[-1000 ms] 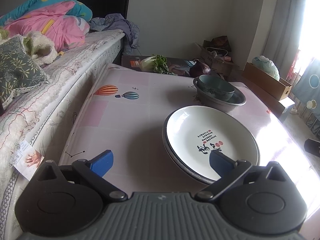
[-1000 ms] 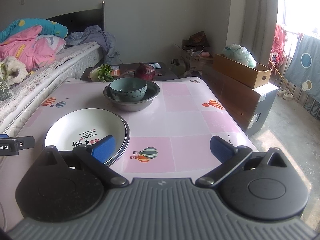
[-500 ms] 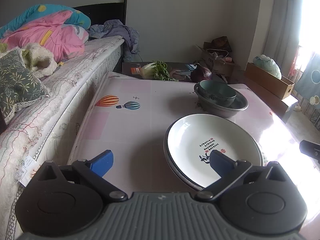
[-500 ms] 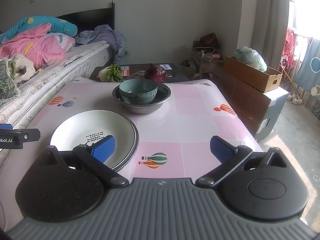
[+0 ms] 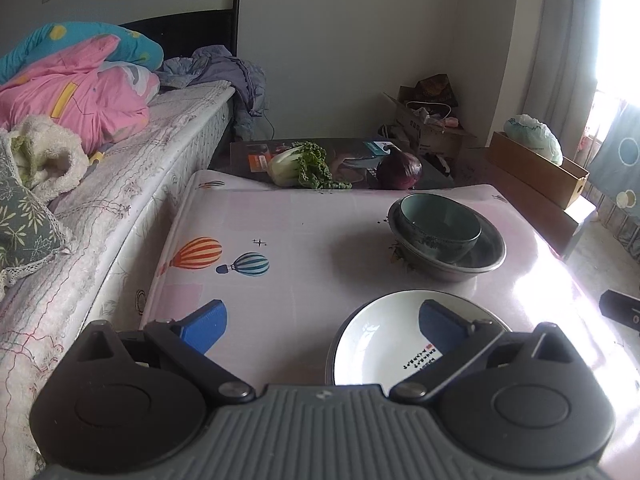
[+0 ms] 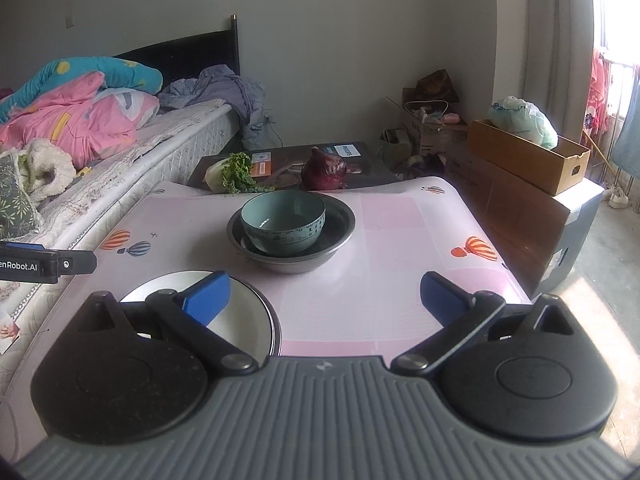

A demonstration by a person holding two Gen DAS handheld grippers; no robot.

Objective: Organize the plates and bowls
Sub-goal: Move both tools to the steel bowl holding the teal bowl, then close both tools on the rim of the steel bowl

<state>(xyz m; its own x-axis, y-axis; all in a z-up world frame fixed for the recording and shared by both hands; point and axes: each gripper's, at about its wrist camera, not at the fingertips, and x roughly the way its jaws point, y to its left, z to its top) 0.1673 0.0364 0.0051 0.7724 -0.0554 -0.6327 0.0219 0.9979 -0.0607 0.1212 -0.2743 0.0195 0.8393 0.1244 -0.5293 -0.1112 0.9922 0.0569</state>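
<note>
I hold my left hand-held gripper (image 5: 320, 322) low over the near edge of the table (image 5: 304, 232), its two blue fingertips spread wide apart with nothing between them. My right hand-held gripper (image 6: 324, 294) is held the same way, spread wide and empty, over the pink cloth with hot-air balloon prints that covers the table. Closest to me lies a white plate (image 5: 384, 340) with a dark rim and small printed characters; it looks stacked on another plate beneath it. In the left wrist view the plate sits partly behind my left gripper's right-hand fingertip; in the right wrist view it sits behind my right gripper's left-hand fingertip. Farther back, near the middle of the table, a teal bowl (image 6: 283, 218) sits inside a wider metal basin (image 6: 340, 232), well apart from the plate. Beyond the table's far edge, on a lower dark surface, lie a leafy green vegetable (image 6: 234, 174) and a purple cabbage (image 6: 324, 170), near each other. To the left, a bed (image 5: 132, 160) runs along the table, piled with a pink and blue quilt (image 5: 76, 92). To the right stands an open cardboard box (image 6: 528, 158) holding a pale plastic bag (image 6: 522, 120). A grey wall closes the back of the room.
</note>
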